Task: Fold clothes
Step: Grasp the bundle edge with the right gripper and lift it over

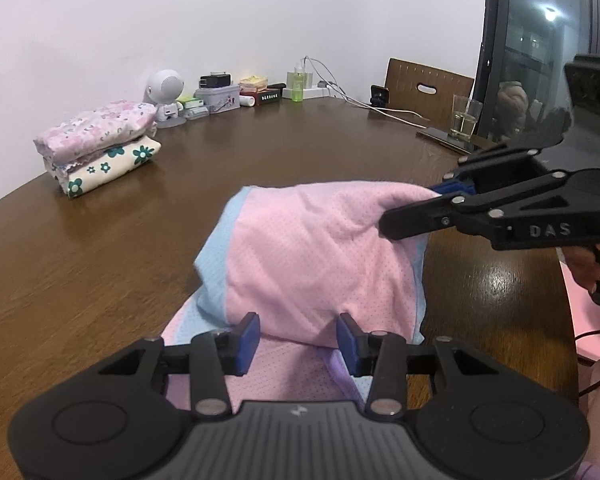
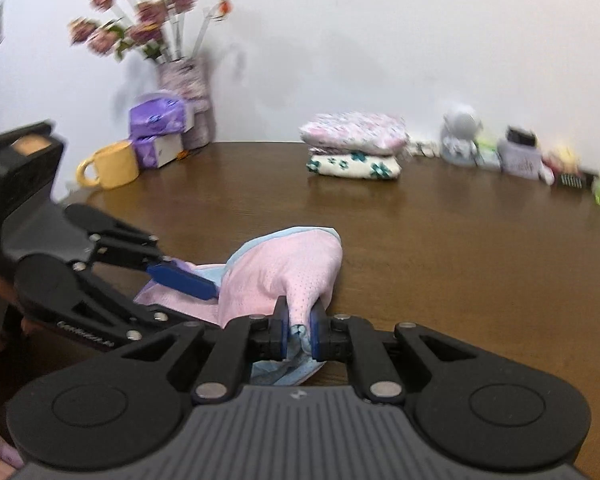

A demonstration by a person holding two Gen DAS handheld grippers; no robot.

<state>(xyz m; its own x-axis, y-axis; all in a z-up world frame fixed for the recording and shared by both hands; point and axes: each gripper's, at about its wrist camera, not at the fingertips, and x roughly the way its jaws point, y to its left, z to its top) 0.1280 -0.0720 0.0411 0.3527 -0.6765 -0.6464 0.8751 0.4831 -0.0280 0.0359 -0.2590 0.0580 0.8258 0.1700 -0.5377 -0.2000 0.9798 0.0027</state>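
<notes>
- The pink garment (image 1: 312, 256) with light blue trim sits near the front edge of the brown wooden table (image 1: 148, 240), partly lifted into a loose hump, with the rest lying flat under it.
- The right gripper (image 2: 300, 330) has its blue pads pinched tight on a bunched corner of that garment; fabric is squeezed between them and a bit of blue trim hangs out below. In the left wrist view it comes in from the right, holding the far upper corner up off the table.
- The left gripper (image 1: 298, 338) is partway open, its blue pads spread on either side of the near edge of the raised fold. Can't tell whether either pad actually touches the cloth, but it isn't clamped on anything.
- Further back on the table there's a stack of folded clothes (image 1: 100, 144): a pink floral piece on top of a cream one with green flowers, well apart from the pink garment.
- Along the wall: a yellow mug (image 2: 110, 164), a vase of flowers (image 2: 186, 100), purple tissue boxes (image 2: 158, 134), and a glass (image 1: 465, 116) by the right edge.
</notes>
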